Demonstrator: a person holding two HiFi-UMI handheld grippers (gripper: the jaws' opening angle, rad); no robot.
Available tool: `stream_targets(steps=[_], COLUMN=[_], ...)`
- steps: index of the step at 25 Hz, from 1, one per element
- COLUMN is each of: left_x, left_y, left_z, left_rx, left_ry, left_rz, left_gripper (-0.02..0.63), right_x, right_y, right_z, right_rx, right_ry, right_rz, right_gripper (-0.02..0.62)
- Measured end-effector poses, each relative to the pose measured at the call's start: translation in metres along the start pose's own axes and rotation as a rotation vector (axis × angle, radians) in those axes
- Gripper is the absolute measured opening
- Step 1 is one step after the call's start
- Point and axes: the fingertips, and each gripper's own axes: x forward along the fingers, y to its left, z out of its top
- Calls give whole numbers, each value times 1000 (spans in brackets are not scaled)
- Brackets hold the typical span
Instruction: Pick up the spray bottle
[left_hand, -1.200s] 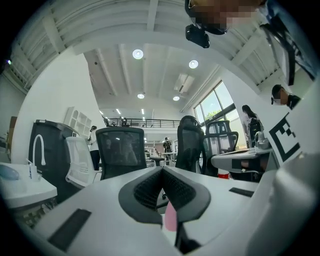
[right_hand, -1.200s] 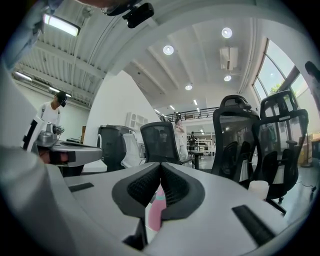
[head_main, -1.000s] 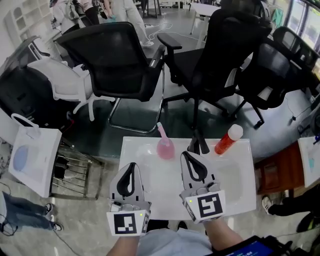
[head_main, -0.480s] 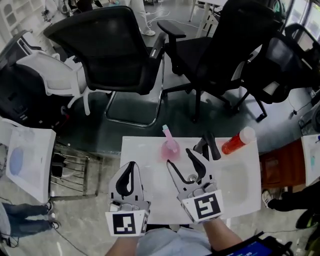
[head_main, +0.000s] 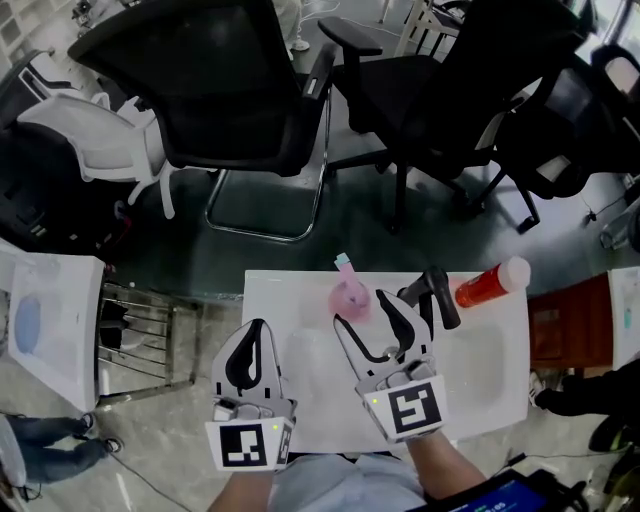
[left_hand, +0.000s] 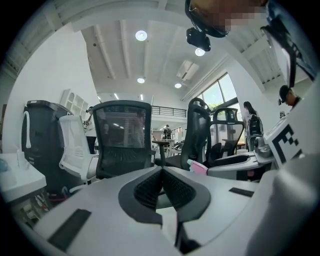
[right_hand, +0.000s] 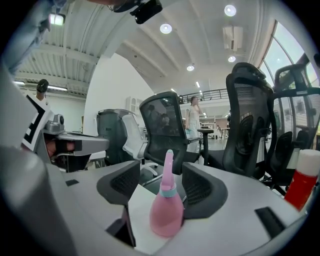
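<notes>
Spray bottle (head_main: 349, 297), upright, stands untouched just up-frame at the mouth of the right gripper (head_main: 360, 308), whose jaws have just been spreading wide; the left gripper (head_main: 254, 326), pressed together, is farther.

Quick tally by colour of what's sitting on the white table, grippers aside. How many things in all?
Pink bottle: 1
Red bottle with white cap: 1
Black object, kind unclear: 1
Total: 3
</notes>
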Motion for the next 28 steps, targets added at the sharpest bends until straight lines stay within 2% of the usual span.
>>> stream_targets(steps=[28], left_x=[42], left_y=[26], left_z=[-29], left_rx=[-30], left_ry=[65], left_rz=[11], left_gripper=[17], right_x=[55], right_y=[-9], right_z=[-30], right_rx=[1], right_ry=[78], right_rz=[20], right_gripper=[258])
